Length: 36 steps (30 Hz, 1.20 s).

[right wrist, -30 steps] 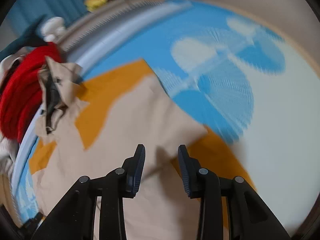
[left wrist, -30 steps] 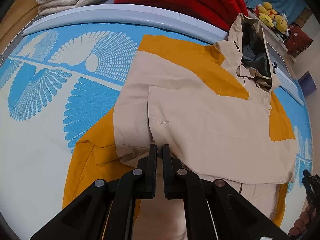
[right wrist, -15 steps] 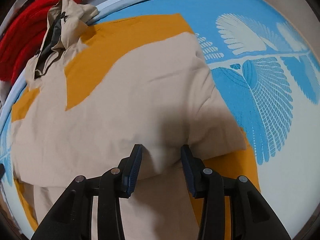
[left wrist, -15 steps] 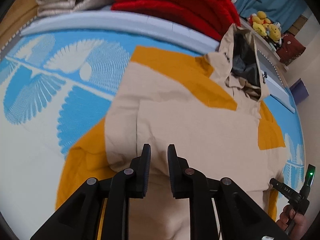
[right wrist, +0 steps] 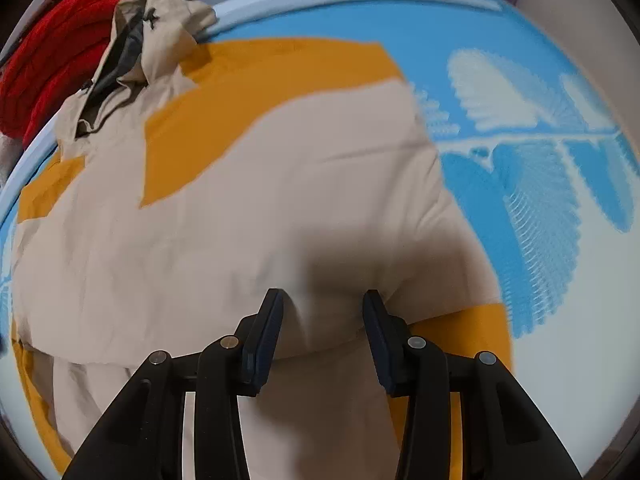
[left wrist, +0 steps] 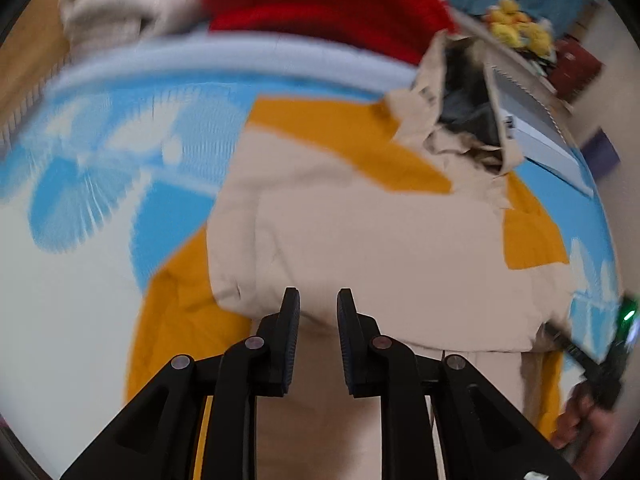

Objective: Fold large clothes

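Note:
A beige and mustard hooded jacket (left wrist: 380, 248) (right wrist: 240, 220) lies on the blue-and-white sheet with its sleeves folded across the body. Its hood (left wrist: 468, 108) (right wrist: 132, 48) points toward the headboard. My left gripper (left wrist: 318, 300) hovers above the jacket's lower left part, open by a narrow gap, with no fabric between the pads. My right gripper (right wrist: 322, 300) stands open just over the folded sleeve's lower edge, and cloth shows in the gap without being pinched. In the left wrist view the right gripper's body (left wrist: 592, 352) and a hand (left wrist: 588, 424) appear at the right edge.
A red quilted garment (left wrist: 320, 4) (right wrist: 52, 60) and a cream knit (left wrist: 120, 12) are piled beyond the pale blue bolster (left wrist: 240, 56). Yellow plush toys (left wrist: 516, 32) sit on a shelf behind. Bare patterned sheet (left wrist: 80, 280) (right wrist: 560, 280) spreads on both sides of the jacket.
The left gripper went from shut on the jacket's fabric to open and lifted off it. The right gripper rolled, came down close over the folded sleeve and spread its jaws slightly wider.

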Each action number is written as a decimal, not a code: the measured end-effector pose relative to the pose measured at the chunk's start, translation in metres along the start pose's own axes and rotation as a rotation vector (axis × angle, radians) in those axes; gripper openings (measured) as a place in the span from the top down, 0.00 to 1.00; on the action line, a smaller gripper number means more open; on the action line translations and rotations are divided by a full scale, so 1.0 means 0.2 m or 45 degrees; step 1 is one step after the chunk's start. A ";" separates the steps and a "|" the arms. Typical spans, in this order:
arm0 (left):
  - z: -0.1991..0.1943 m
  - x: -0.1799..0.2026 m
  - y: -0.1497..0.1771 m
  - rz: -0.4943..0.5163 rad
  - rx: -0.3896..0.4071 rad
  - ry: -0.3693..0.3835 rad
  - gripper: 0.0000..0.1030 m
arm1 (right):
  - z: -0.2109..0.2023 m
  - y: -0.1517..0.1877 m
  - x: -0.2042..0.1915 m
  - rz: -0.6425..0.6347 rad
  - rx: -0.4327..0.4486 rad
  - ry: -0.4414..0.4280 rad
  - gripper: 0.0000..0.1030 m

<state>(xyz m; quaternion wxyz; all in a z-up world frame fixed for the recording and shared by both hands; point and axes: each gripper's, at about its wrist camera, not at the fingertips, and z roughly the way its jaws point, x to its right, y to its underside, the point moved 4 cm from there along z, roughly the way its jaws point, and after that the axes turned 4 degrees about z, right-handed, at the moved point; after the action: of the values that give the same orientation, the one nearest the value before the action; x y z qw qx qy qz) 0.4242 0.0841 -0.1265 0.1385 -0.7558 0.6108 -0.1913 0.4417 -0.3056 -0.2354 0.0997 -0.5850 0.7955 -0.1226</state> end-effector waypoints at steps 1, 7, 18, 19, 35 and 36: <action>-0.03 0.02 0.00 0.021 0.028 -0.006 0.83 | -0.07 -0.02 -0.03 -0.008 0.060 -0.020 0.58; -0.12 0.04 -0.02 0.050 0.070 0.050 0.83 | -0.46 -0.02 -0.25 -0.180 0.389 -0.116 0.58; -0.21 0.10 0.01 -0.019 0.109 0.035 0.76 | -0.72 0.14 -0.30 -0.192 0.457 -0.196 0.58; -0.22 0.12 0.01 -0.016 0.125 0.029 0.70 | -0.74 0.16 -0.30 -0.189 0.462 -0.201 0.58; -0.26 0.19 -0.04 -0.019 0.258 -0.095 0.44 | -0.93 0.04 -0.22 -0.148 0.575 -0.228 0.29; -0.25 0.19 -0.04 -0.015 0.250 -0.105 0.44 | -0.94 0.03 -0.22 -0.152 0.582 -0.224 0.29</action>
<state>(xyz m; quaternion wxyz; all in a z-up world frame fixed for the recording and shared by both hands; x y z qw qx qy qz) 0.4155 0.0495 -0.0738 0.2356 -0.7493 0.5786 -0.2197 0.3924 -0.2478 -0.0590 0.2909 -0.6017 0.6994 -0.2535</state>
